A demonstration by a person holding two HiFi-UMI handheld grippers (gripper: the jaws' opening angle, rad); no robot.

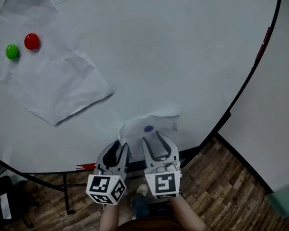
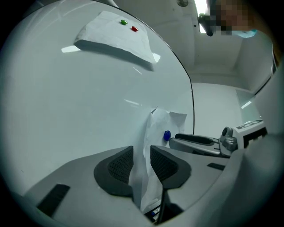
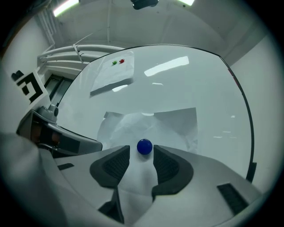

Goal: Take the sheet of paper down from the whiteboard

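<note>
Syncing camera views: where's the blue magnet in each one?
Head view: blue magnet lower centre, on the crumpled sheet.
Left gripper view: right of centre, on the sheet.
Right gripper view: centre, just beyond the jaw tips.
Shared landmark: the red magnet.

There is one whiteboard (image 1: 178, 48), two sheets, an upper-left sheet (image 1: 55, 90) and a lower-centre sheet (image 1: 155, 122), three magnets, a green magnet (image 1: 11, 51), red magnet (image 1: 31, 41) and blue magnet (image 1: 148, 129), and two grippers, left gripper (image 1: 118, 149) and right gripper (image 1: 154, 138).
</note>
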